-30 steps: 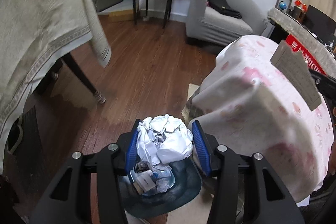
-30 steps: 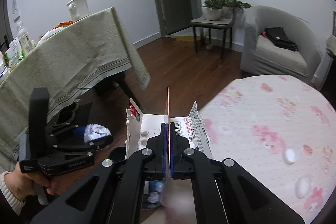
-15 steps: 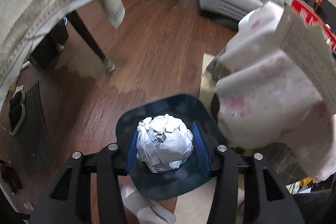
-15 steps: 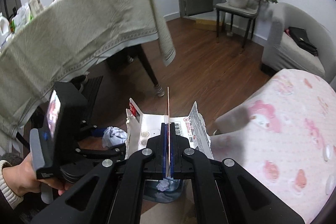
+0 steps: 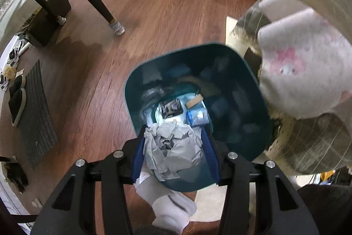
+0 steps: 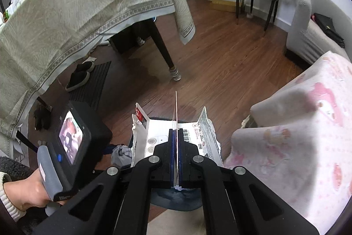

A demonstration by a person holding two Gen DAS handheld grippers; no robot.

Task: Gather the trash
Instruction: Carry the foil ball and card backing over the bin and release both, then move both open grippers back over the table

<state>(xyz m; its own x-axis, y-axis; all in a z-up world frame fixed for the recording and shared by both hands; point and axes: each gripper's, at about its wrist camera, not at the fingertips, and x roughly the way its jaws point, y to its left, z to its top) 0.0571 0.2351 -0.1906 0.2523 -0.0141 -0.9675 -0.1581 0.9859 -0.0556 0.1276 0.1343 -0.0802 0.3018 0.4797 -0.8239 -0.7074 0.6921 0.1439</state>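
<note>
Left wrist view: your left tool [image 5: 173, 150] grips the paper wad [image 5: 172, 150], lower centre, just over the near rim of the bin [image 5: 253, 124]. Release now and it may clip that rim and land on the floor. Right wrist view: your right tool [image 6: 176, 154] is clamped on the flattened carton [image 6: 151, 136], centre frame above the bin; wide flaps could catch the rim.

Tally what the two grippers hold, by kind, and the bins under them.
Paper balls: 1, in the left gripper
Flattened cartons: 1, in the right gripper
Bins: 1
Total: 3
</note>
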